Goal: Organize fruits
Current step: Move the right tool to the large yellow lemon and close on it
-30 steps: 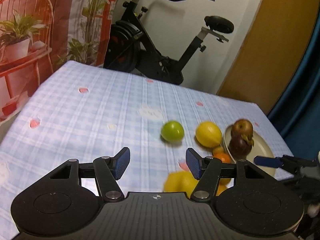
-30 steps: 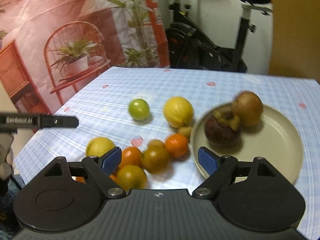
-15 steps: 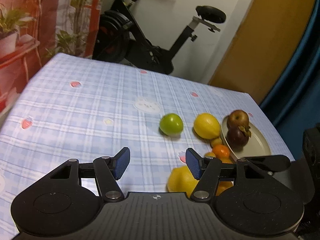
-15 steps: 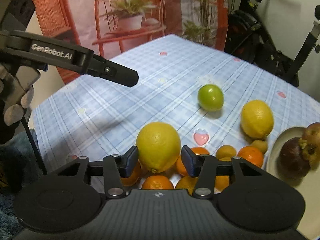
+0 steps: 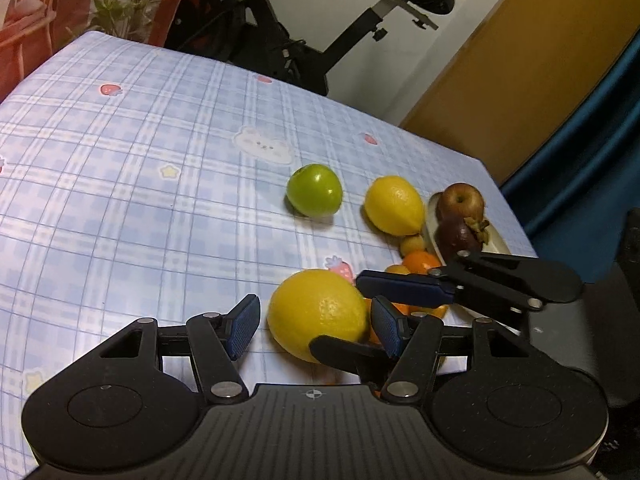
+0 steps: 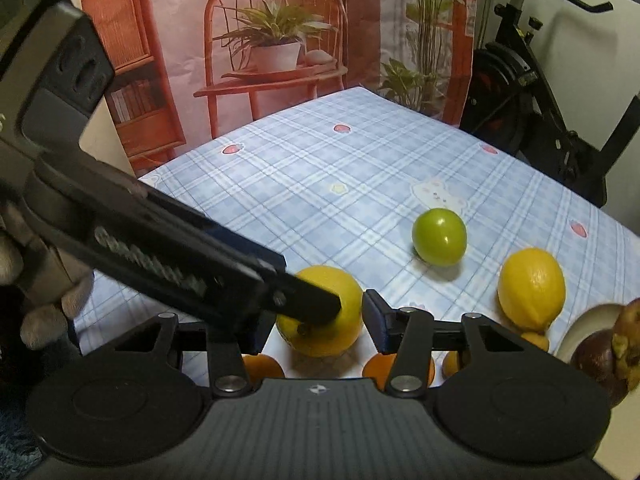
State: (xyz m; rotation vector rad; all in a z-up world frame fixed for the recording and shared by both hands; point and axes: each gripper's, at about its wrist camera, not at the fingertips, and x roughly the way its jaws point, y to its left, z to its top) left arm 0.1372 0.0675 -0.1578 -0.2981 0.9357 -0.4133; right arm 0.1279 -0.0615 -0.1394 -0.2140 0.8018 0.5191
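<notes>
Two dark fruits (image 5: 460, 216) on plate (image 5: 498, 242), right gripper (image 6: 320, 320) pinching lemon (image 6: 326, 312), left gripper (image 5: 314, 326) spread.

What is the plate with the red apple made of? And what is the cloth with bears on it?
The plate looks like glazed ceramic, maybe hard plastic: cream, smooth, with a soft sheen on its rim. The tablecloth looks like printed fabric or wipeable vinyl: flat blue checks with strawberries and a bear, hardly any shine. I cannot tell which.
</notes>
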